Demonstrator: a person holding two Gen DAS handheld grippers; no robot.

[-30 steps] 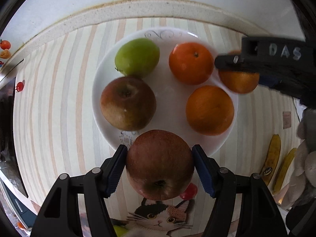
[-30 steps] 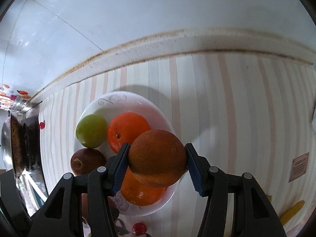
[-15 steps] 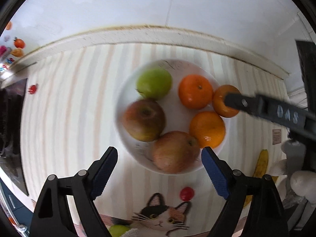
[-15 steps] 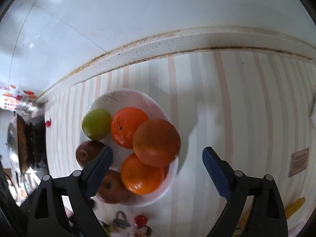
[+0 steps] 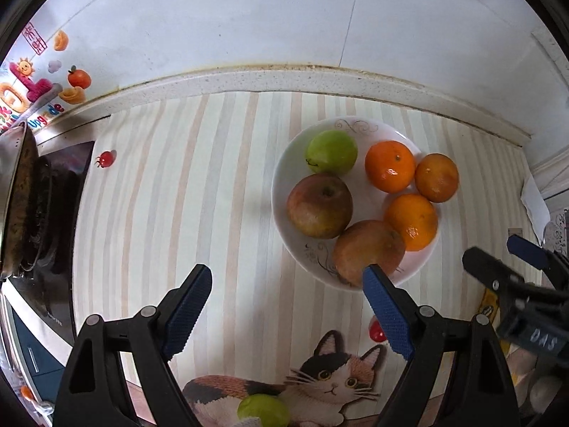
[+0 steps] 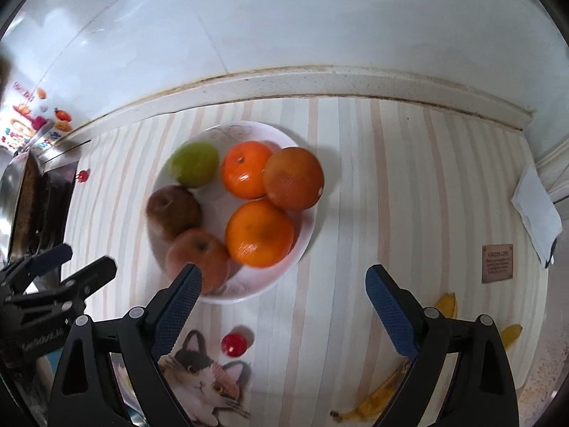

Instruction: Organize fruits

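Observation:
A white plate on the striped mat holds a green apple, two red-brown apples and three oranges. In the right wrist view the dark orange rests on the plate's right rim. My left gripper is open and empty, low and left of the plate. My right gripper is open and empty, in front of the plate; it shows in the left wrist view.
Bananas lie at the front right. A small red fruit and a green fruit lie by the cat picture. A dark stove with a pan stands left. A wall ledge runs behind.
My left gripper let go of the red-brown apple on the plate, my right let go of the dark orange. Both opened and pulled back from the plate.

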